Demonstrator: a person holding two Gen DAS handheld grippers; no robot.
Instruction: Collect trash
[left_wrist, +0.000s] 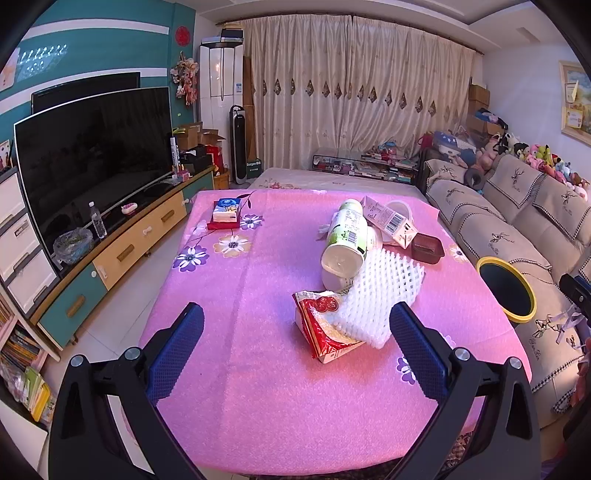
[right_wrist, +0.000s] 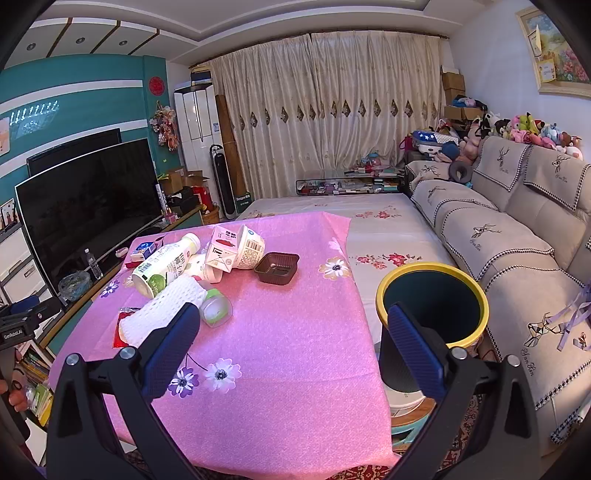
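Trash pile (left_wrist: 364, 254) on pink tablecloth; empty yellow-rimmed bin (right_wrist: 433, 303) beside

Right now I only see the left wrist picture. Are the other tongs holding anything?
Observer: No. The right tongs are open and empty above the pink tablecloth.
Operator: Is anything hidden behind that white net?
Observer: Yes, a clear cup with a green label lies on its side beside the foam net.
Operator: And the bin?
Observer: The bin stands off the table's sofa side. No trash shows in the part of its inside I can see.
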